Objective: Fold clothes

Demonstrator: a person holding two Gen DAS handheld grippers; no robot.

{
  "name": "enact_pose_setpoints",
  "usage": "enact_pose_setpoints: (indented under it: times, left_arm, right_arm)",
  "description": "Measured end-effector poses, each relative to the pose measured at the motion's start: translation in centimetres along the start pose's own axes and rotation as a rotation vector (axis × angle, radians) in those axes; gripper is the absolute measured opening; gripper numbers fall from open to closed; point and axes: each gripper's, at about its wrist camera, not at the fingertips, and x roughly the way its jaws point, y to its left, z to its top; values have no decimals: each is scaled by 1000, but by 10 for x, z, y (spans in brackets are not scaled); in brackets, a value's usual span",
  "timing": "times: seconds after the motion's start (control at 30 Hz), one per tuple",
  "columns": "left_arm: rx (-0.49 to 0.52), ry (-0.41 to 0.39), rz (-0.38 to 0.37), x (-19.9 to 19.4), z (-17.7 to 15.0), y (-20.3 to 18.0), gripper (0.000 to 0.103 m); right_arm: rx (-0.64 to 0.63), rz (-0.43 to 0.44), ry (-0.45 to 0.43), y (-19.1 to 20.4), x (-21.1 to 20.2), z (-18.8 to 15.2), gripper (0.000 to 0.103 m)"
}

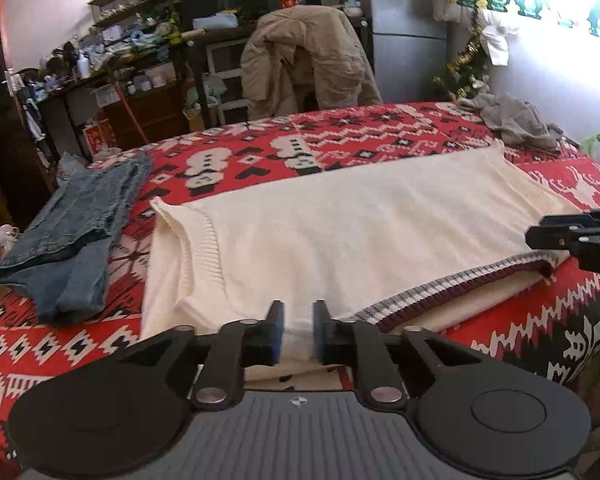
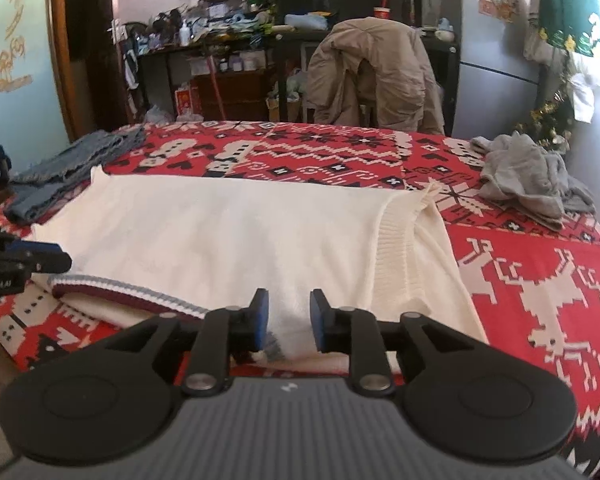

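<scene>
A cream knitted sweater (image 1: 340, 220) (image 2: 220, 232) lies spread across the red patterned blanket (image 1: 340, 136) (image 2: 540, 300) on the bed. Its striped maroon-and-grey hem (image 1: 440, 288) (image 2: 120, 288) runs along the near edge, over a lower cream layer. My left gripper (image 1: 298, 332) sits at the near edge, left of the hem, its blue pads narrowly apart with cream knit bunched between them. My right gripper (image 2: 288, 320) holds the near edge further right in the same way, with cream and striped fabric between its pads. Each gripper shows at the side of the other's view.
Folded blue jeans (image 1: 80, 220) (image 2: 60, 164) lie on the bed's left side. A crumpled grey garment (image 1: 516, 120) (image 2: 528, 176) sits at the far right corner. A beige jacket (image 1: 308, 60) (image 2: 376, 72) hangs over a chair beyond the bed, before cluttered shelves.
</scene>
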Motion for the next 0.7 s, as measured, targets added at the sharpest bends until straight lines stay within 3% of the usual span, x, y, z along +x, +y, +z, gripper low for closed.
enact_pose_setpoints:
  times: [0.13, 0.33, 0.7]
  left_arm:
    - [-96, -10, 16, -8, 0, 21, 23]
    - [-314, 34, 108, -4, -9, 75, 23]
    - [-455, 101, 74, -1, -18, 99, 23]
  right_arm:
    - [9, -2, -8, 0, -7, -3, 31]
    - [14, 4, -9, -3, -9, -3, 31]
    - [33, 19, -4, -5, -4, -2, 32]
